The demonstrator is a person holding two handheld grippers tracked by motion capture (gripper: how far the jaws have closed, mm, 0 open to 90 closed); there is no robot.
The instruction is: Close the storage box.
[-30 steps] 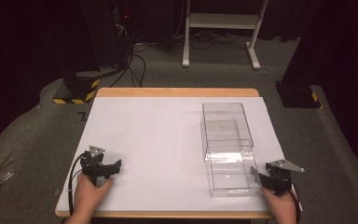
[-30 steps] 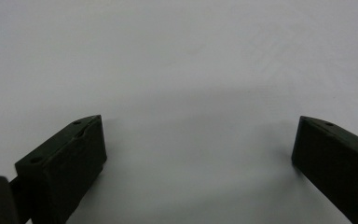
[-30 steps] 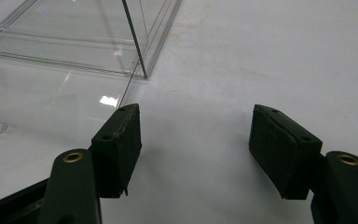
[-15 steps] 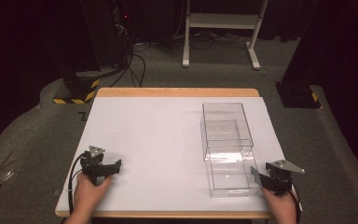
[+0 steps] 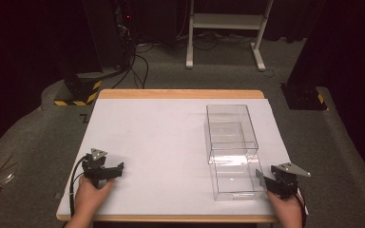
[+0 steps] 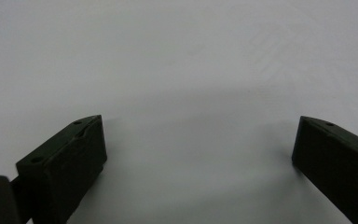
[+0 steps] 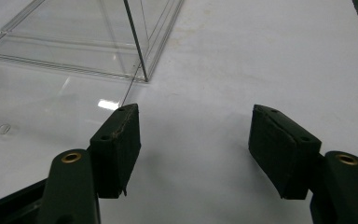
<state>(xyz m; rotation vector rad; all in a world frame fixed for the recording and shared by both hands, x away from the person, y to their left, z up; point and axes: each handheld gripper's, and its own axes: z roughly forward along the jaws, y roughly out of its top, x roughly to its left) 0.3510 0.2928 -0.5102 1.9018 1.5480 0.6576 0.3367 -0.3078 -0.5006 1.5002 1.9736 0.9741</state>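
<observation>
A: Where's the clear box (image 5: 232, 152)?
B: Right half of the white table (image 5: 161, 137), long side running away from the person.
A: Right gripper (image 5: 269, 181)?
B: Jaws spread, nothing between them, just beside the box's near right corner (image 7: 142, 77).
A: Left gripper (image 5: 114, 170)?
B: Near-left on bare tabletop, jaws wide apart, holding nothing, well apart from the box.

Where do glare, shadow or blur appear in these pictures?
High view: the room behind is dark, the white table evenly lit, and a bright reflection lies inside the clear box. Right gripper view: a small glare patch beside the box's corner, with soft shadows under the open right tool. Left gripper view: the open left tool casts a faint, broad shadow.
</observation>
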